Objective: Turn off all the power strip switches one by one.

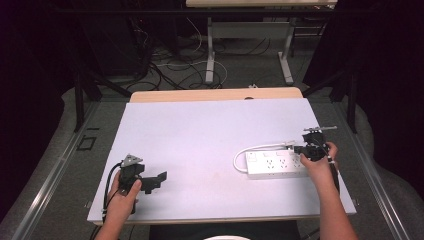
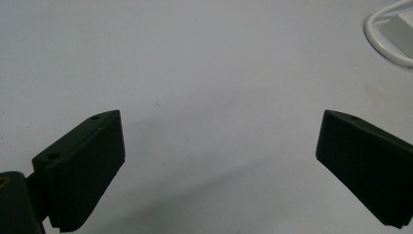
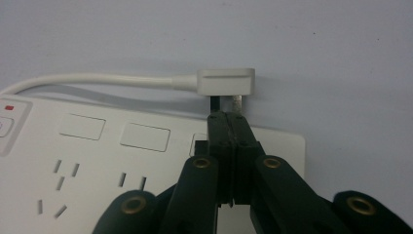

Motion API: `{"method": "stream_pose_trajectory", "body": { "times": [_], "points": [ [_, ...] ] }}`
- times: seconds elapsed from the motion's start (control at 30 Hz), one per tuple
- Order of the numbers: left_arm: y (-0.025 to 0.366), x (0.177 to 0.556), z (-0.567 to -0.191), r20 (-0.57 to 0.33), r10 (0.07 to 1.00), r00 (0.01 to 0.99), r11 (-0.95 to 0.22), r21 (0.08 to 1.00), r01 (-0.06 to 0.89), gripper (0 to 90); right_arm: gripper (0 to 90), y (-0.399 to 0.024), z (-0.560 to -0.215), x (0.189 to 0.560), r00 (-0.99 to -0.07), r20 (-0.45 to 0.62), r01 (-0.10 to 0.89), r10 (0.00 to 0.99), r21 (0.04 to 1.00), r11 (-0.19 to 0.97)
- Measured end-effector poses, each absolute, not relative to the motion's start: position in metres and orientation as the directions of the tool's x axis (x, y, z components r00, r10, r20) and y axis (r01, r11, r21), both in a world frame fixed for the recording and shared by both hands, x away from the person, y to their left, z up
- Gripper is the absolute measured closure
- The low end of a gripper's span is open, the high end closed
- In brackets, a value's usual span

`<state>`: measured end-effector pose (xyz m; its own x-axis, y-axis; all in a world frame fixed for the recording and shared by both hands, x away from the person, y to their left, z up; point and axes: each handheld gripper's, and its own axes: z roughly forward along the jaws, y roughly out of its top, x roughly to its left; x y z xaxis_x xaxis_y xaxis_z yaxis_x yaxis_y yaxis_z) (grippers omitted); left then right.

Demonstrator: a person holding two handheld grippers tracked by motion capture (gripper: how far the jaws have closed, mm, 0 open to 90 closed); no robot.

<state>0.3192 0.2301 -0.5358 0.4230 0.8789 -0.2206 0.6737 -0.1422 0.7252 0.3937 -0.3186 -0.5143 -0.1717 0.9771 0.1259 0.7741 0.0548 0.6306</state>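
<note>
From the high view, the power strip (image 1: 276, 164) lies near the right edge of the surface (image 1: 200, 135), long axis running left to right, its white cord (image 1: 255, 149) looping off the left end and back along the far side. The right gripper (image 1: 306, 149) sits right at the strip's right end, in the person's right hand (image 1: 320, 161). The left gripper (image 1: 159, 179) is well apart, near the front left corner, so the right hand is clearly the nearer one.

Over to the left gripper view: jaws wide apart, nothing between them, bare surface beneath. The curve of the cord (image 2: 384, 39) peeks in at the top right, far ahead and off to the side.

Now the right gripper view, and here's the relation that matters. The white plug (image 3: 225, 81) lies on the surface just beyond the strip's far edge, straight ahead of the jaws, cord trailing away to the left, prongs (image 3: 236, 103) pointing back toward the jaws. The jaws look pressed together, tips touching or just short of the prongs; I cannot tell if a prong is pinched. The strip (image 3: 97, 146) lies below and to the left, its sockets unoccupied.
</note>
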Motion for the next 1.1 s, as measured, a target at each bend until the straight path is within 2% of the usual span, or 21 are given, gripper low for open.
{"method": "stream_pose_trajectory", "body": {
  "times": [0.27, 0.37, 0.67, 0.83, 1.0, 1.1],
  "points": [
    [0.230, 0.319, -0.535, -0.224, 0.881, 0.416, -0.132, 0.729, 0.672, 4.0, 88.3, -0.309, -0.508, 0.397, -0.234, 0.122, 0.777, 0.965, 0.620, 0.110],
    [0.230, 0.319, -0.535, -0.226, 0.881, 0.416, -0.131, 0.729, 0.672, 4.0, 87.3, -0.307, -0.505, 0.397, -0.286, 0.143, 0.775, 0.948, 0.616, 0.141],
    [0.230, 0.319, -0.535, -0.226, 0.881, 0.417, -0.132, 0.728, 0.672, 4.0, 83.8, -0.301, -0.499, 0.398, -0.341, 0.163, 0.783, 0.926, 0.595, 0.183],
    [0.230, 0.319, -0.535, -0.224, 0.881, 0.417, -0.133, 0.729, 0.672, 4.0, 81.9, -0.298, -0.496, 0.395, -0.376, 0.118, 0.777, 0.919, 0.580, 0.244],
    [0.230, 0.319, -0.535, -0.222, 0.880, 0.420, -0.137, 0.728, 0.672, 4.0, 75.8, -0.293, -0.494, 0.388, -0.415, 0.115, 0.759, 0.902, 0.590, 0.274],
    [0.230, 0.319, -0.535, -0.223, 0.880, 0.419, -0.135, 0.729, 0.672, 4.0, 63.2, -0.289, -0.490, 0.382, -0.442, 0.124, 0.746, 0.888, 0.601, 0.287]
  ]
}}
